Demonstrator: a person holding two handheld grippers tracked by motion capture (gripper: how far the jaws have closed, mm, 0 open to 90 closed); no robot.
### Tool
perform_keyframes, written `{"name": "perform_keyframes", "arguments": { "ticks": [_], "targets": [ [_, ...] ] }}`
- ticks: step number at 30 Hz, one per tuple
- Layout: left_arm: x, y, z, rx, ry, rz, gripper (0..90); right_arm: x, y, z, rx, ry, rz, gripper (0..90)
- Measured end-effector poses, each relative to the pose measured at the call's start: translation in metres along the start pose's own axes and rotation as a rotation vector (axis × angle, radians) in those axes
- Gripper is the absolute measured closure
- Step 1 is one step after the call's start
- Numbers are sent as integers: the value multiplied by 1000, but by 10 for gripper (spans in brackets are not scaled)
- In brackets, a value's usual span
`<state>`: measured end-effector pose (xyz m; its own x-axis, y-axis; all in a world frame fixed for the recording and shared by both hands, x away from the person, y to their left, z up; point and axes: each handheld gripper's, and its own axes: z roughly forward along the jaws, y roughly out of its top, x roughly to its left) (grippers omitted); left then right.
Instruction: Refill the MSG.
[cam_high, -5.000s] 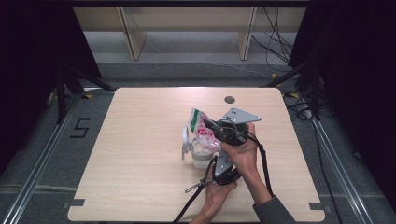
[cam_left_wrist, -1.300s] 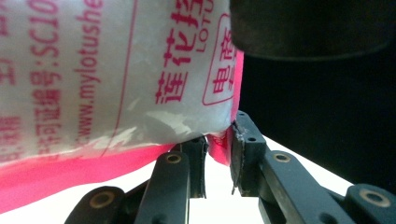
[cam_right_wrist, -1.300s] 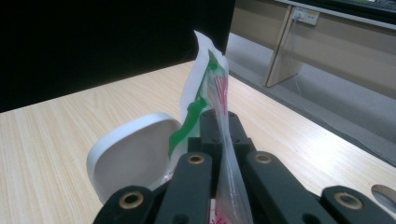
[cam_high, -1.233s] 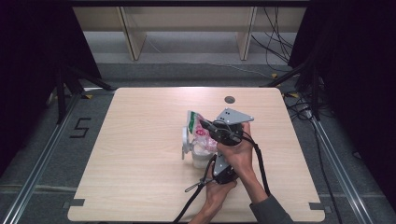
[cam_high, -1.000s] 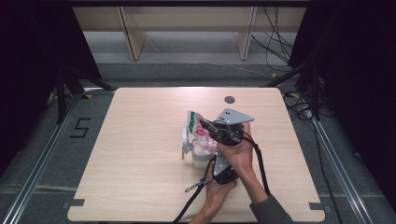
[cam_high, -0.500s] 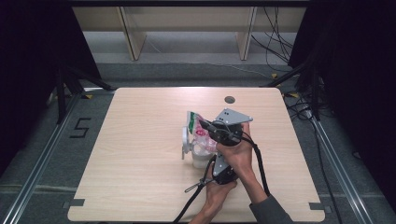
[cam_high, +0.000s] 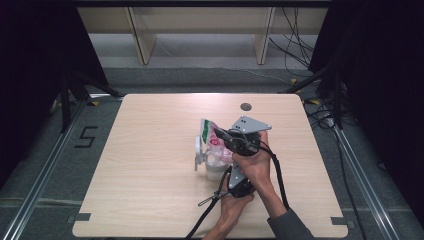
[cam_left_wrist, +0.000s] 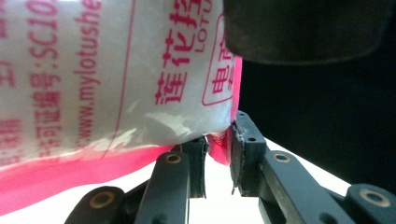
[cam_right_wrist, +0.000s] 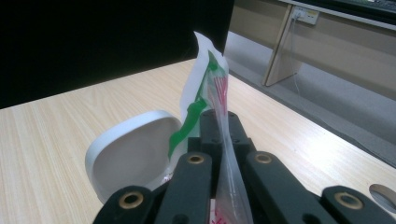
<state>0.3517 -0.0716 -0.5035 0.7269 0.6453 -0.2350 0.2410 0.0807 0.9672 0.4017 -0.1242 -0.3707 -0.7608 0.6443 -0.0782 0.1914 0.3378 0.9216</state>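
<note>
A clear plastic bag (cam_high: 212, 136) printed in pink and green stands upright over a white tub (cam_high: 216, 169) near the table's middle. My right gripper (cam_high: 223, 136), with its grey plate on top, is shut on the bag's upper part; the bag (cam_right_wrist: 219, 102) rises between its jaws. My left gripper (cam_high: 225, 172) comes from below, held in the hand near the table's front. In the left gripper view the bag (cam_left_wrist: 107, 70) looms close, and its pink bottom corner (cam_left_wrist: 217, 148) sits pinched between the near-closed jaws.
The tub's white lid (cam_right_wrist: 128, 156) hangs open on its left side, seen as the lid (cam_high: 199, 150) from above. A round cable hole (cam_high: 245, 106) lies in the wooden table (cam_high: 150, 165) behind the grippers. Cables trail from both grippers toward the front edge.
Over five seconds the right gripper and the bag's top have shifted slightly to the left. In the last second almost nothing has moved.
</note>
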Motion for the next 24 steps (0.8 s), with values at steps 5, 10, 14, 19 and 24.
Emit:
{"name": "perform_keyframes", "arguments": {
  "ticks": [5,10,14,19,24],
  "targets": [
    [0,0,0,-4,3,0,771,-1,0,0,-11,-6,-8,900],
    [0,0,1,-6,1,0,771,-2,0,0,-15,-12,-5,900],
    [0,0,0,-2,2,0,771,-2,0,0,-30,-16,1,900],
    [1,1,1,-8,0,-5,771,-2,0,1,-23,-9,-1,900],
    [3,0,3,-6,2,-5,771,-4,0,3,-31,4,-4,900]
  ]
}}
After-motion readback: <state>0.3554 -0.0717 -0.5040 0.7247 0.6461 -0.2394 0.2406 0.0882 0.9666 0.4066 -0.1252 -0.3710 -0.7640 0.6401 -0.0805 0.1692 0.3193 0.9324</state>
